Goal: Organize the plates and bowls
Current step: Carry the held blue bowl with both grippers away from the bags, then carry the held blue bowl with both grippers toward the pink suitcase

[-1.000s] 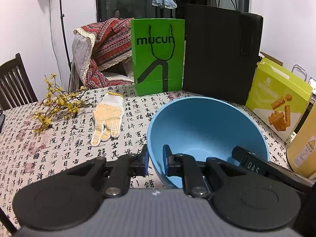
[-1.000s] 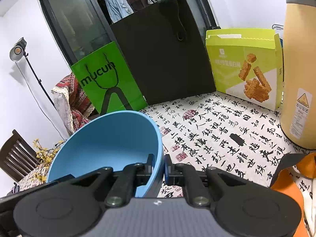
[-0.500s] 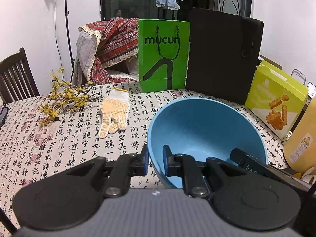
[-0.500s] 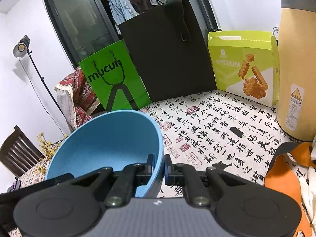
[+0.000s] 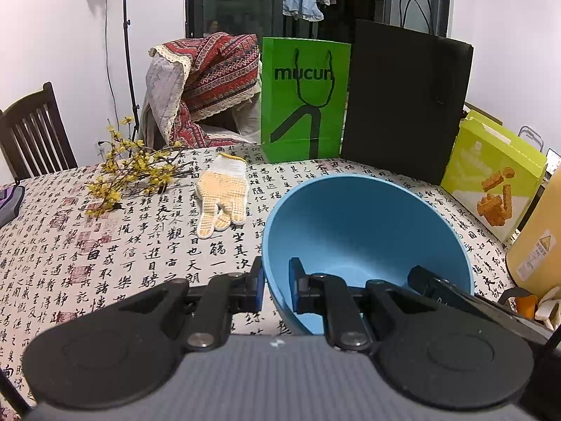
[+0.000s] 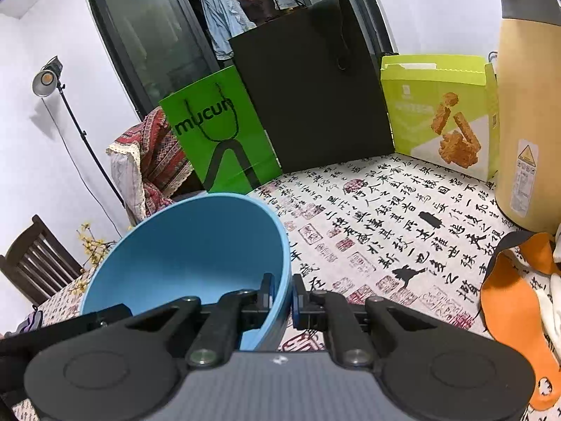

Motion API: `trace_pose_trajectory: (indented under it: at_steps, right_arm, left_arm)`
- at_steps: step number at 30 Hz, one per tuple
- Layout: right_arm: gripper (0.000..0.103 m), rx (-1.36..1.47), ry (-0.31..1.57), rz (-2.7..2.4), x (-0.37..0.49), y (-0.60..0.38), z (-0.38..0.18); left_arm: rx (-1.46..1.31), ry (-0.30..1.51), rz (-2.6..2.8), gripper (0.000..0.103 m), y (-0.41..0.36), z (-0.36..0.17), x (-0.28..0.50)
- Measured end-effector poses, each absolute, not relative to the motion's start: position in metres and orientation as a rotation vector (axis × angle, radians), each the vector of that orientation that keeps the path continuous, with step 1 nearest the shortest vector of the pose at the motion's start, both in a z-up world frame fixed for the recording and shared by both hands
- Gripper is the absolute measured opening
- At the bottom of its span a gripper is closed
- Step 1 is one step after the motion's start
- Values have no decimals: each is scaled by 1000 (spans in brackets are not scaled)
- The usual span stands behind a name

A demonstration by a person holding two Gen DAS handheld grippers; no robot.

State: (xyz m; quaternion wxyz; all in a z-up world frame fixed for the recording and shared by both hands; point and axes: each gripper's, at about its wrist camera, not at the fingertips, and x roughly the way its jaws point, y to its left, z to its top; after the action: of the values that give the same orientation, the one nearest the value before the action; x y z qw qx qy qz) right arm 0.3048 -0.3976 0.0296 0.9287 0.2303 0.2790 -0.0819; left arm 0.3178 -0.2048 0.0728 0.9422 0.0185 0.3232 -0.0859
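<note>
Bowl-carrying stage, by the look of it. Blue bowl (image 5: 364,231) is held up over the calligraphy-print tablecloth (image 5: 105,245), tipped a bit toward the cameras, with both grippers pinching it by the rim. Left gripper (image 5: 277,286) has one finger outside the wall and one inside, clamped on the near-left rim; right gripper (image 6: 282,296) does the same on the opposite side, and you can see its black body poking into the bowl in the left view.

No plates or other bowls show up in either view, so I can't tell where this one is headed. Next move probably needs both hands travelling together so the rim doesn't twist out of either pinch.

Around it: a knit glove (image 5: 222,193) and yellow flower sprigs (image 5: 133,172) off to the left, a green bag (image 5: 305,101), a black bag (image 5: 406,105) and a snack box (image 5: 491,175) along the back, a tan kettle (image 6: 529,105) at right.
</note>
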Motion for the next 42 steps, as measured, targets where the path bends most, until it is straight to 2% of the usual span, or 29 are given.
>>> trace_pose_trajectory:
  at_steps: [42]
  right_arm:
    - [9,363,553,-137,277,-280,42]
  left_arm:
    - [-69,620,-154,14,-86,80,283]
